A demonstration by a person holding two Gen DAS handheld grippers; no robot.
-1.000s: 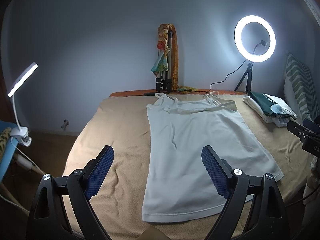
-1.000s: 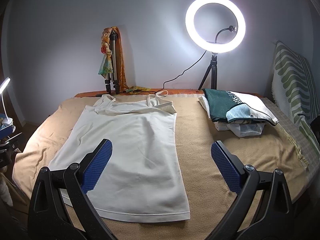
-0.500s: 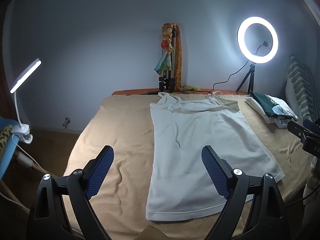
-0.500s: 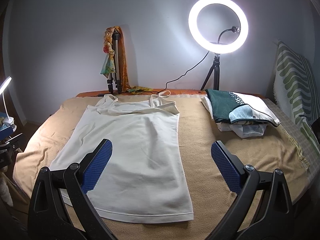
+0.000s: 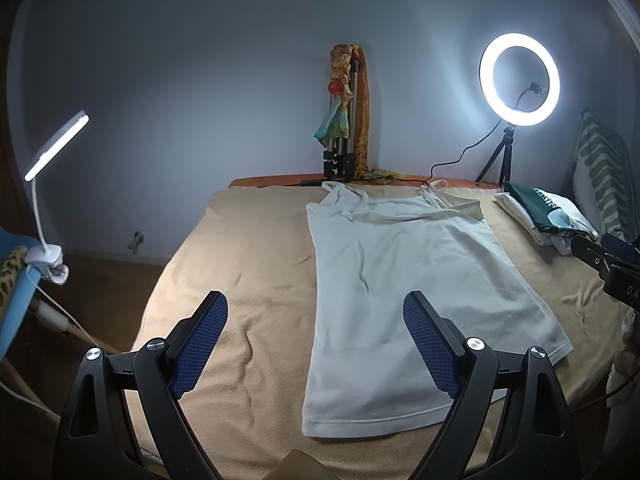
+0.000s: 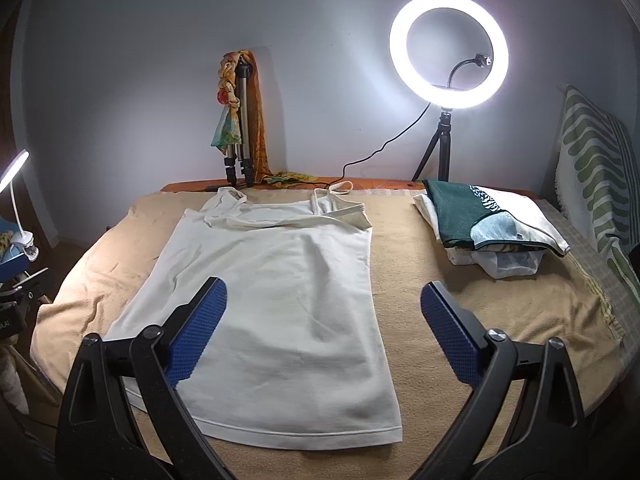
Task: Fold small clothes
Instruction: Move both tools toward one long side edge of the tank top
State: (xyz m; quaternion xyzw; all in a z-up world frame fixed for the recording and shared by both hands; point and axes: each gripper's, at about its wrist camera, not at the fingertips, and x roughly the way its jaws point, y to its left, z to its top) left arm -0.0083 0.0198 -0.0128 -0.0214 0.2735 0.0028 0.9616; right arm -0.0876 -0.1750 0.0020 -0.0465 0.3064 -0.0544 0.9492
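A white strappy tank top (image 5: 404,292) lies flat on the tan blanket (image 5: 248,280), straps at the far end and hem at the near edge. It also shows in the right wrist view (image 6: 280,300). My left gripper (image 5: 316,340) is open and empty, held above the hem's left part. My right gripper (image 6: 324,328) is open and empty, held above the hem's right part. Part of the right gripper's body (image 5: 612,264) shows at the right edge of the left wrist view.
A stack of folded clothes (image 6: 492,232) lies at the far right of the bed. A lit ring light (image 6: 448,52) and a tripod with scarves (image 6: 240,120) stand at the back wall. A clip lamp (image 5: 52,152) is at the left, a striped pillow (image 6: 596,160) at the right.
Both views have shifted slightly: the left wrist camera has panned left, so the top sits further right in it. The top has not moved and both grippers stay open.
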